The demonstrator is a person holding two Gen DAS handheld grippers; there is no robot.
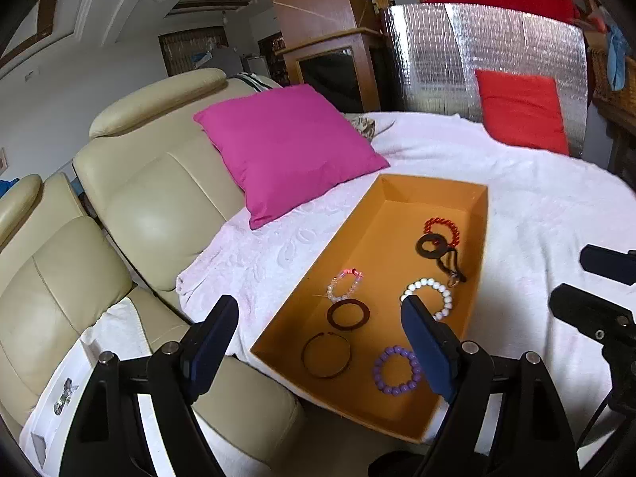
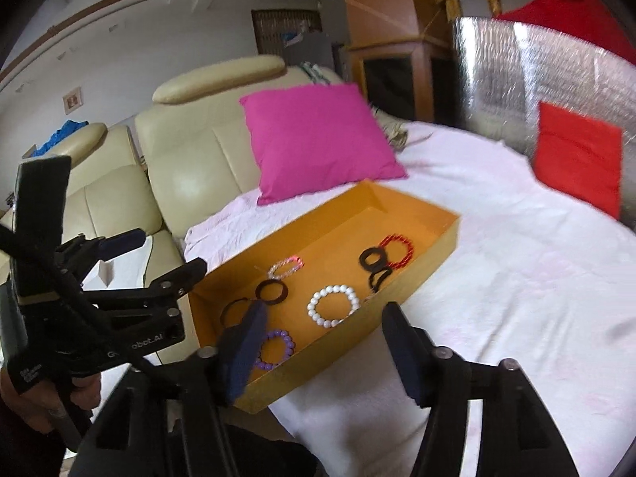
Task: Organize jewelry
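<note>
Your left claw (image 1: 318, 326) is wide open and holds nothing. Your right claw (image 2: 322, 334) is open too, and nothing is between its fingers.

The jewelry lies in the long orange cardboard box (image 1: 349, 238) on the bed with the white fluffy blanket (image 1: 536, 206). Inside you can see the white bead bracelet (image 1: 427, 298), the purple bead bracelet (image 1: 397, 371), the red bead bracelet (image 1: 443, 230), the clear pink bead bracelet (image 1: 345, 286), the flat brown ring (image 1: 348, 315), the thin dark bangle (image 1: 326, 355) and the black ring on a cord (image 1: 433, 245).

Only the left view shows the whole thin dark bangle. In the right view one right claw finger (image 2: 242, 353) covers part of it and part of the purple bracelet.

Only the right view shows your hand (image 2: 43, 397), at 8 o'clock, holding the left claw's handle.

The big pink cushion (image 1: 286, 147) sits at 11 o'clock from the box, leaning on the cream leather sofa (image 1: 151, 198). The red cushion (image 1: 520, 111) leans on the shiny silver sheet (image 1: 437, 51) at 1 o'clock.
</note>
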